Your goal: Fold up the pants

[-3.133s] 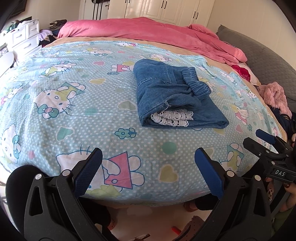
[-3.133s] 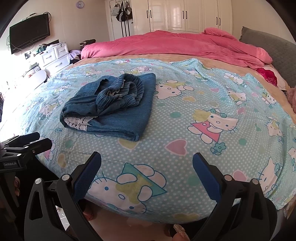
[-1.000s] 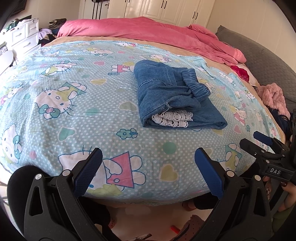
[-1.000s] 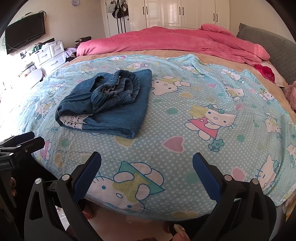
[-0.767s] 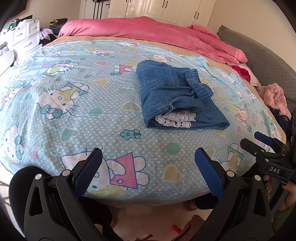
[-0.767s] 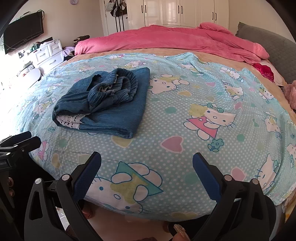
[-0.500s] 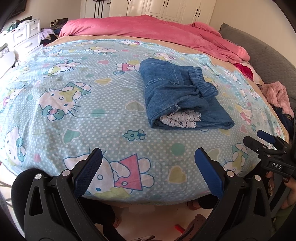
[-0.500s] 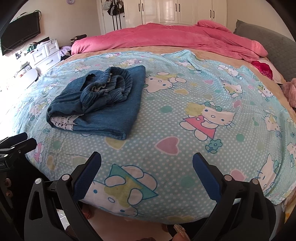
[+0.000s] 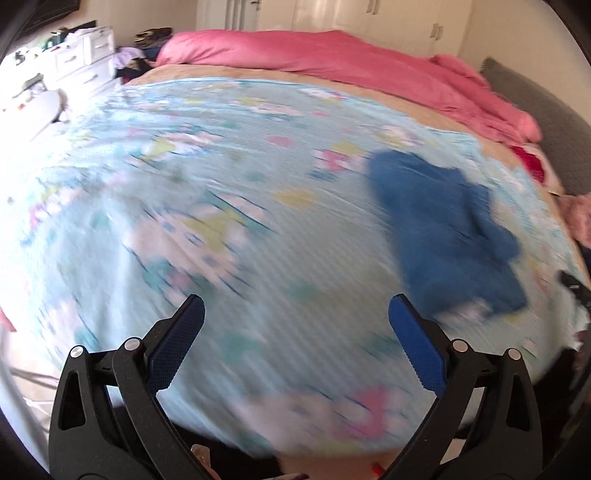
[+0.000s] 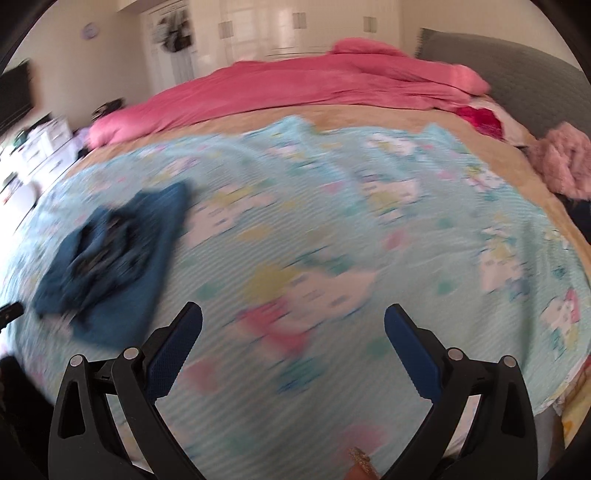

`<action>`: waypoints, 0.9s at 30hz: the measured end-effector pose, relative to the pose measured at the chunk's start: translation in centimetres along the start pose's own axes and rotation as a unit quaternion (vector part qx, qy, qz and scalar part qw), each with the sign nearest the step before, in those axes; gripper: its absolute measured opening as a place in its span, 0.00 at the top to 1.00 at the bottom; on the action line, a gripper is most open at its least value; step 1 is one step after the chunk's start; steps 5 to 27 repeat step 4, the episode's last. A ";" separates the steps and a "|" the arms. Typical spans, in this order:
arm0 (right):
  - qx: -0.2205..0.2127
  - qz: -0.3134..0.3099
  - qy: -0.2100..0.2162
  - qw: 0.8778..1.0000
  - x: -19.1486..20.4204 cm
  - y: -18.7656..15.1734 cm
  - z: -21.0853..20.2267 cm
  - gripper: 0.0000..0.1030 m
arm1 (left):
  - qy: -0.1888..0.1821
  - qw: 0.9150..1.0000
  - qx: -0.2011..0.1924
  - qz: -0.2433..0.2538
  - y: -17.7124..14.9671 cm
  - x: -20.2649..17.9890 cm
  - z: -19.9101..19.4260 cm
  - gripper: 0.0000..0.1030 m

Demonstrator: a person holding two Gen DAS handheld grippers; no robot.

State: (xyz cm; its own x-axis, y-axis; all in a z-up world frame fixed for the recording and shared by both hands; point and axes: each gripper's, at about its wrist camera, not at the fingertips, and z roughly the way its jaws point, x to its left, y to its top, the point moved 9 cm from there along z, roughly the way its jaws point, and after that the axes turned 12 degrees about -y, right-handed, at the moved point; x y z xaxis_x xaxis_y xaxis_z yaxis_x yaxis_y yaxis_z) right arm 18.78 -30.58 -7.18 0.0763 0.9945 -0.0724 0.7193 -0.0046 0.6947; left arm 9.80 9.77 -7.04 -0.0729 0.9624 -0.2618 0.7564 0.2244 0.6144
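Both grippers I hold wide open and empty: left gripper (image 9: 295, 314), right gripper (image 10: 293, 315), each low over the near edge of the bed (image 9: 229, 229). Folded pants (image 9: 443, 229) lie between them, ahead and right of my left one, ahead and left of my right (image 10: 110, 258). Beyond, I see a pink quilt (image 10: 295, 88). Everything is blurred.

a home bedroom — bed (image 9: 258, 229), pink duvet (image 10: 295, 92), wardrobe doors (image 10: 295, 33).
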 end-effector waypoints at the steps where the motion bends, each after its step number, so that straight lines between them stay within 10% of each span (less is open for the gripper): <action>1: 0.005 0.014 -0.007 1.000 -1.5 0.7 0.8 0.04 | 0.014 1.000 -0.002 -0.008 1.2 1.7 0.3 0.09; 4: 0.027 0.062 -0.055 0.996 -7.9 3.0 4.6 0.04 | 0.050 0.998 0.001 -0.032 4.0 6.4 1.5 0.09; 27: 0.027 0.062 -0.055 0.996 -7.9 3.0 4.6 0.04 | 0.050 0.998 0.001 -0.032 4.0 6.4 1.5 0.09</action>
